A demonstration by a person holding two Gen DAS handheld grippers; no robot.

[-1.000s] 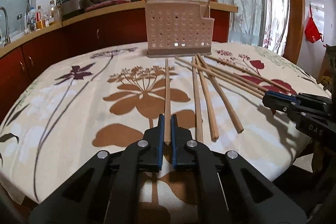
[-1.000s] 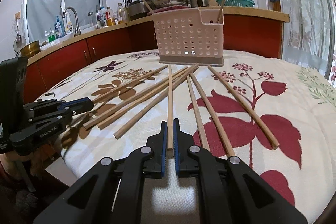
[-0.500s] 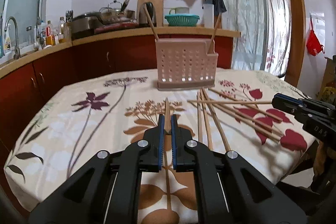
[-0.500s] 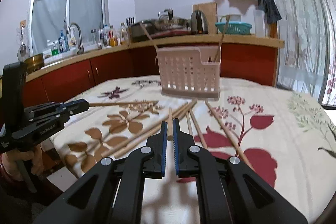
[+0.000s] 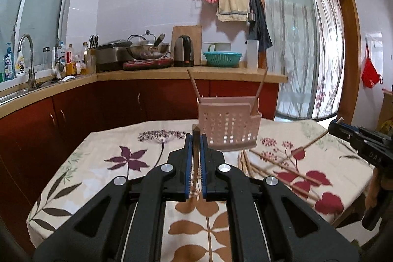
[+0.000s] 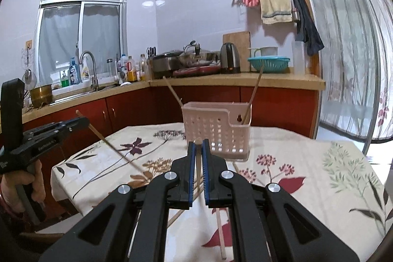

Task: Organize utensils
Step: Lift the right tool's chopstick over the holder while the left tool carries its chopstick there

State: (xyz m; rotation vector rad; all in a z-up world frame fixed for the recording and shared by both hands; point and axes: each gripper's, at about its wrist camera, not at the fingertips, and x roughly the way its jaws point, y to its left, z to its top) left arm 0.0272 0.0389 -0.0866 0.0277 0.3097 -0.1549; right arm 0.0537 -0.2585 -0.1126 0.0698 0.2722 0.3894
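Note:
A pink perforated utensil basket (image 5: 229, 129) stands at the table's far side with two chopsticks leaning in it; it also shows in the right wrist view (image 6: 216, 131). My left gripper (image 5: 196, 139) is shut on a wooden chopstick (image 5: 196, 151), lifted above the table and pointing toward the basket. My right gripper (image 6: 199, 146) is shut on another chopstick (image 6: 198, 171), also lifted. Several loose chopsticks (image 5: 270, 166) lie on the flowered tablecloth right of the left gripper. The left gripper with its chopstick (image 6: 115, 146) shows at the left of the right wrist view.
The table (image 5: 103, 163) carries a floral cloth and ends close below both grippers. A kitchen counter (image 5: 147, 70) with pots, a kettle and a teal basket runs behind. A sink (image 6: 83, 87) is at left; curtained glass doors (image 5: 307, 53) at right.
Both grippers have risen from the table, each lifting its chopstick off the cloth, and now point level toward the basket instead of down at the table.

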